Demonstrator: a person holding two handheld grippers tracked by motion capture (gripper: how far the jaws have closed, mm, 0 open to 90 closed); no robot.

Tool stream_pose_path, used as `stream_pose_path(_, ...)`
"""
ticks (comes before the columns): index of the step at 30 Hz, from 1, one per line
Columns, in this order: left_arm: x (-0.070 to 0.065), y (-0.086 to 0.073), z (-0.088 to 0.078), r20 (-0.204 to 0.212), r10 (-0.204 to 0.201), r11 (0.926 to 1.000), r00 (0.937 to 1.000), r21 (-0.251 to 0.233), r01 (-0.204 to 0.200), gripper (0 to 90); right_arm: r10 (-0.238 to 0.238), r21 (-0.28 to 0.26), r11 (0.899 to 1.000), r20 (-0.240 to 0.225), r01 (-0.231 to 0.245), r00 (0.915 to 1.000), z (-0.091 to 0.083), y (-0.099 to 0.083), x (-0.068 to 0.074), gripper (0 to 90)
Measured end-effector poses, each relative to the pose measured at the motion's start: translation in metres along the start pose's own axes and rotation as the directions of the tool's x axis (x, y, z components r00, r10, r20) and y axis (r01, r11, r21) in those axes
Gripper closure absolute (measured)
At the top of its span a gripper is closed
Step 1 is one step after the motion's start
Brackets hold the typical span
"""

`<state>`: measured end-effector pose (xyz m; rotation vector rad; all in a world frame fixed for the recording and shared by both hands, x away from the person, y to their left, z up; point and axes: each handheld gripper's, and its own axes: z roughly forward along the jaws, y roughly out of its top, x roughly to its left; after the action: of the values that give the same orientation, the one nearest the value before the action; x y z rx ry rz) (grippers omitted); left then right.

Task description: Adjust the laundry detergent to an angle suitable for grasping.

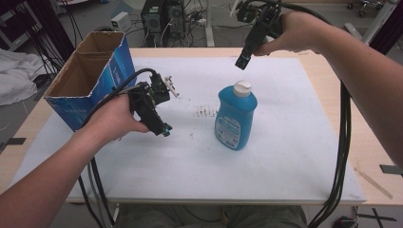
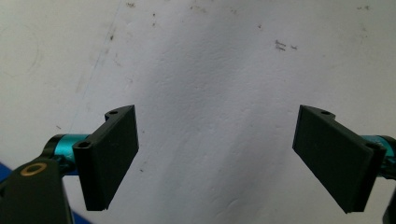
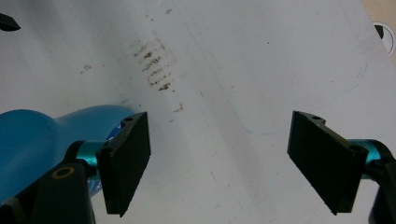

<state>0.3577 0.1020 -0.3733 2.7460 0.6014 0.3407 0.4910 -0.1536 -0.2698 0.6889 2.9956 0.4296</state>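
Nearest the person, in the high view, the left hand (image 1: pixel 111 118) holds the left hand-held gripper (image 1: pixel 166 130) low over the white surface (image 1: pixel 285 156), tilted down and to the right, its cable trailing back along the forearm. In the left gripper view its two black jaws stand wide apart, with nothing between them but bare white sheet marked by a few small specks.

Just right of that gripper, near the middle of the surface, stands the blue bottle (image 1: pixel 235 116), upright, with a white cap (image 1: pixel 242 87) and a printed label facing the person. It is apart from both grippers and untouched. A patch of small brown marks (image 1: pixel 205 112) lies on the sheet just left of the bottle.

Further back on the left, a blue cardboard box (image 1: pixel 90 76) rests on the surface's corner with its open top showing a brown interior.

Farthest and highest, the right hand (image 1: pixel 297 31) holds the right hand-held gripper (image 1: pixel 242 61) raised above the far edge of the surface, pointing down toward the bottle. In the right gripper view its jaws are likewise spread apart and grip nothing; the bottle (image 3: pixel 42 140) appears beside and behind the left-hand jaw, not between the two, and the brown marks (image 3: pixel 154 67) lie beyond.
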Motion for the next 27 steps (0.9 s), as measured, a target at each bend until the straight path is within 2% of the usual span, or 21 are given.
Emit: stream_pose_path(27, -0.0003, -0.0002, -0.0021, 0.008, 0.0, 0.9999, 1.0, -0.014, 0.0, 14.3, -0.002, -0.026, 1.0, -0.003, 0.002, 1.0, -0.0068, -0.0037, -0.0001, 21.0)
